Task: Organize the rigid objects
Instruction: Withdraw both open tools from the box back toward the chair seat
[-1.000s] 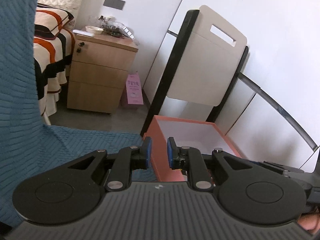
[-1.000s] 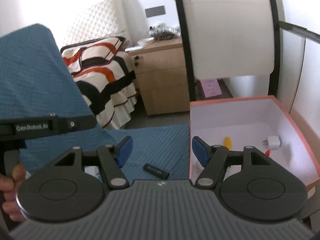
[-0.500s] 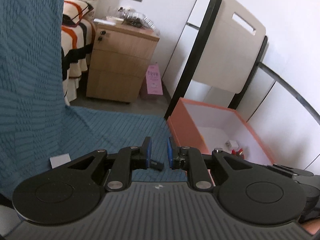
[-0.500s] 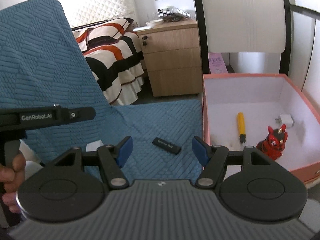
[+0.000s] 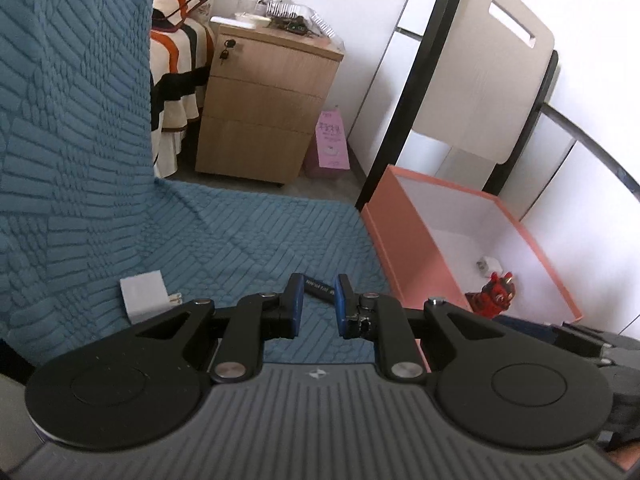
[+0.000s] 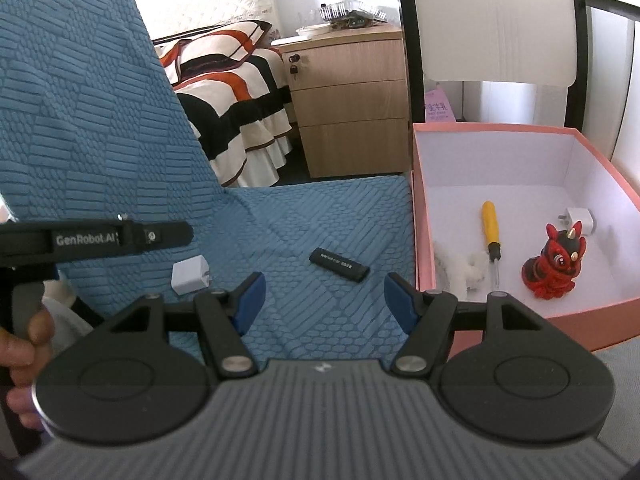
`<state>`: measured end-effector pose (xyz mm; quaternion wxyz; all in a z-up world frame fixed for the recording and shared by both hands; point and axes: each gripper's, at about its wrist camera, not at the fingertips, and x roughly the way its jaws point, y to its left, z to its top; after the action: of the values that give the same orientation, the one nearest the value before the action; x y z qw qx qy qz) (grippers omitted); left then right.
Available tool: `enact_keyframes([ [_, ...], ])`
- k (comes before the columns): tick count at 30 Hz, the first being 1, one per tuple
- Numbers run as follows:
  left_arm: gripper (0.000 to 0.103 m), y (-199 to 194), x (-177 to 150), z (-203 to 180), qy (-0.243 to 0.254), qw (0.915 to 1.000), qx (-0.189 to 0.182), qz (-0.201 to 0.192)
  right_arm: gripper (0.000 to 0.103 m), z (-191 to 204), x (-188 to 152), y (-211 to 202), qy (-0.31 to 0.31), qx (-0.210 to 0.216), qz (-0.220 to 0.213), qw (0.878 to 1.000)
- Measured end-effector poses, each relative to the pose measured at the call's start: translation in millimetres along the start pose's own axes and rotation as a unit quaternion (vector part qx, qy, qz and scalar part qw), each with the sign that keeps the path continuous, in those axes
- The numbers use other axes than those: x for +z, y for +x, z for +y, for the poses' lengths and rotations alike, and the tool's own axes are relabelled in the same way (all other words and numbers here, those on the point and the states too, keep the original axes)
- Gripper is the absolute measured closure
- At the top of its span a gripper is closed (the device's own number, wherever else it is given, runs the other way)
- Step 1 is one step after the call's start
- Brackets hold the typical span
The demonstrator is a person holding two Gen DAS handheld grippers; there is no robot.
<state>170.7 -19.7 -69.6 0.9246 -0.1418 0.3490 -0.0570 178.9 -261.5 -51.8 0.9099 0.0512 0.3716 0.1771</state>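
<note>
A black USB stick [image 6: 339, 265] lies on the blue textured cover, left of the pink box [image 6: 416, 216]; it also shows in the left wrist view [image 5: 319, 290] just beyond the fingertips. A white charger plug [image 6: 188, 275] lies further left, and shows in the left wrist view [image 5: 143, 295]. Inside the box lie a yellow screwdriver [image 6: 491, 226], a red figurine [image 6: 554, 262], a white plug [image 6: 578, 220] and white fluff. My left gripper [image 5: 317, 306] is nearly closed, a narrow gap between the jaws, empty. My right gripper [image 6: 322, 300] is open and empty above the cover.
A blue-covered seat back [image 6: 80, 112] rises at the left. A wooden drawer cabinet [image 6: 352, 100], a striped bed [image 6: 228, 80] and a white folding chair [image 5: 480, 72] stand behind. The box [image 5: 408, 240] sits at the cover's right edge.
Both grippers have tilted down and forward, bringing the USB stick, the white plug and the box contents into fuller view. The jaws of both kept their openings.
</note>
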Motion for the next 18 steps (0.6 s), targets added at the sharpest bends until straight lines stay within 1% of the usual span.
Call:
enact_keyframes([
  [4,0.083,1,-7,7,-0.003,1.0,0.004,0.001,0.035,2,-5,4,-0.005,-0.001,-0.003,1.0],
  [7,0.083,6,-12,19,-0.025,0.9996,0.009,-0.012,0.035,3,-11,8,-0.017,0.0,0.0,1.0],
  [11,0.083,22,-22,31,-0.042,0.999,0.012,0.003,0.035,5,-18,17,-0.017,0.011,0.005,1.0],
  [18,0.082,43,-28,44,-0.046,0.9983,0.029,0.023,0.035,14,-21,30,-0.034,0.017,-0.008,0.999],
])
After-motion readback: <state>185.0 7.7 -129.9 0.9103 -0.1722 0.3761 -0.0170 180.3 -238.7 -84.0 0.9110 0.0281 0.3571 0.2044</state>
